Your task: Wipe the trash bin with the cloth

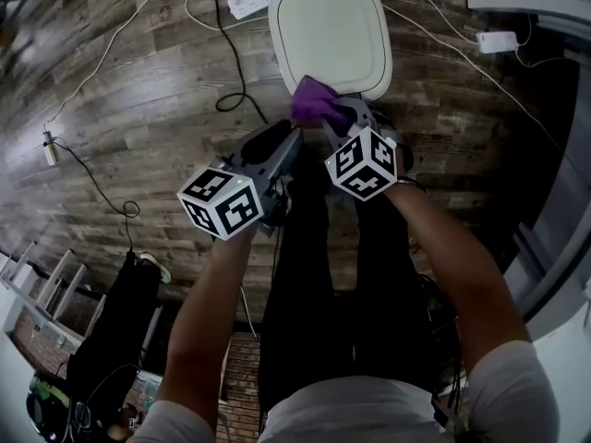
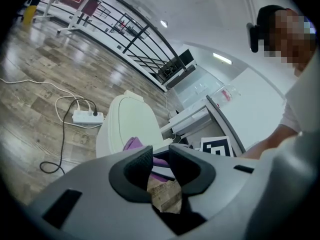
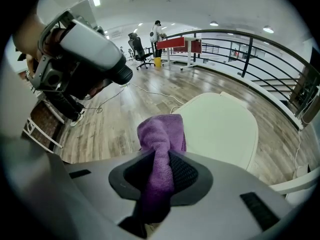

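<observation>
The right hand-held gripper (image 3: 161, 166) clamped the bunched purple cloth (image 3: 160, 134) at the near edge of the cream plastic trash bin (image 1: 328, 26) on the wooden floor (image 1: 138, 81), the left hand-held gripper (image 2: 160, 159) stood empty with its jaws slightly apart, and pressing the cloth flat before sweeping far seemed wisest.

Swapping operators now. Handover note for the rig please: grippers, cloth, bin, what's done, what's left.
Right gripper: shut on the purple cloth, which is bunched between its fingers; it points down at the trash bin.
Left gripper: fingers narrowly apart with nothing between them, beside the right one.
Bin: on the wooden floor, lid closed. The cloth is at the lid's near edge; contact unclear.
Done: cloth in grip. No wiped area can be told.
Left: wipe the lid and the rest of the bin.
</observation>
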Tool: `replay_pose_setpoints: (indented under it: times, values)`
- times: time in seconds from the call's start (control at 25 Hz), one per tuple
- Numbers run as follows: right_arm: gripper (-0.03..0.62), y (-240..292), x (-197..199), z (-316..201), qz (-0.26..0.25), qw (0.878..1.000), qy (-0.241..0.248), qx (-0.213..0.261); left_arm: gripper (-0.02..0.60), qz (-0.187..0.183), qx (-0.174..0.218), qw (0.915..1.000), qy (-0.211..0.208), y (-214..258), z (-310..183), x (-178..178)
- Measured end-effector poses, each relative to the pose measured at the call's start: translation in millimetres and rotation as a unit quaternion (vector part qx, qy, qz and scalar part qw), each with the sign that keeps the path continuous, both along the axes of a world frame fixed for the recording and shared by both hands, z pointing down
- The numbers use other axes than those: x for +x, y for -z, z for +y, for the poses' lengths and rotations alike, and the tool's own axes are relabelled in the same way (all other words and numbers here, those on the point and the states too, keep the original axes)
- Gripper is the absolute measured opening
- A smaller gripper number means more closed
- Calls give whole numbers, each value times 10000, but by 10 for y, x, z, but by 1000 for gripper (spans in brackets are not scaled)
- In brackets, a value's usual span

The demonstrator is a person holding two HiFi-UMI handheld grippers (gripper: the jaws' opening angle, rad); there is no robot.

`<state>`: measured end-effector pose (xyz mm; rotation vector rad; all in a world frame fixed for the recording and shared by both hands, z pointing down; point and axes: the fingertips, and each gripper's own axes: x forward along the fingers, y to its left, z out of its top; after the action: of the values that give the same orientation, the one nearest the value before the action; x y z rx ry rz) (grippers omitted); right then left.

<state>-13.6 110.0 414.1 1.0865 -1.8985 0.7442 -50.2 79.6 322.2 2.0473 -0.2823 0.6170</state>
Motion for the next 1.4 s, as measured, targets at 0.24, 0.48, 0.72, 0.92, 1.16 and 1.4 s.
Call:
replay_pose_setpoints:
  times: [0.24,0.48,0.72,0.92,1.16,1.4]
  values:
    - [87,1,348,138,39,9999,-147,-2,101,-24,-28,9998,-178,-13,77,287]
    - [86,-40,754,318,173,9994,-283,-33,101,-35,-63,9991,-414,-40,211,594]
    - [87,-109,1160,468,298,9983,-478,-139,101,-4,-84,9980,-619,-52,310,915]
    - [87,-173,1458,543,417,9966,-665,-264,101,27,-117,9965,-825,-55,407,1123]
    - [87,-259,1836,578,594,9932,-927,-390,101,38,-162,9944,-1047,-72,515,1328]
    - [86,-295,2308,543,800,9868,-1323,-490,101,66,-152,9946,-1021,-71,492,1465]
